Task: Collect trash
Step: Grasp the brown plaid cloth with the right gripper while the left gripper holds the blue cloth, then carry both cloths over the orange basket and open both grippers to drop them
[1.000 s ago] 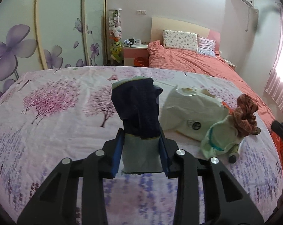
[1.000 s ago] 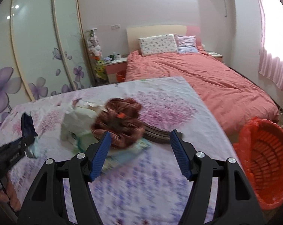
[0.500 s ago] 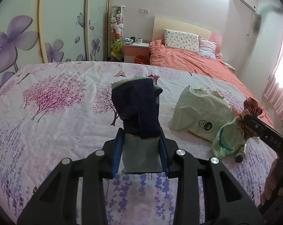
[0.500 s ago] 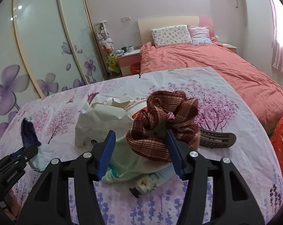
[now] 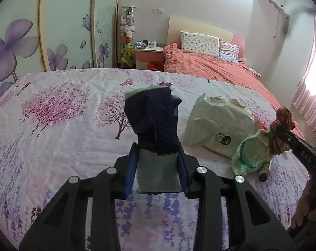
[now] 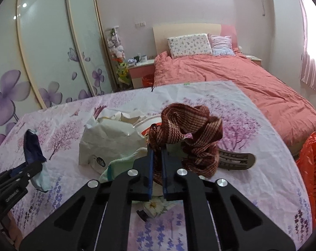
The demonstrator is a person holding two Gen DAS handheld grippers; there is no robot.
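My left gripper [image 5: 157, 163] is shut on a dark blue and grey snack wrapper [image 5: 155, 125] and holds it upright above the floral sheet [image 5: 53, 138]; the wrapper also shows in the right wrist view [image 6: 33, 144]. My right gripper [image 6: 156, 161] is shut on a maroon striped scrunchie [image 6: 191, 129], which also shows at the right of the left wrist view [image 5: 282, 117]. Beside it lie a pale paper bag [image 6: 107, 140], a light green cloth [image 6: 124, 163] and a small tube [image 6: 151, 208].
A brown hair clip [image 6: 235, 161] lies right of the scrunchie. An orange basket [image 6: 315, 163] stands at the right beyond the sheet's edge. A coral bed [image 6: 231, 79], a nightstand [image 6: 140, 69] and wardrobe doors [image 6: 53, 48] are behind.
My right gripper has closed from wide open onto the scrunchie and moved in over the pile. My left gripper has kept hold of the wrapper and shifted slightly.
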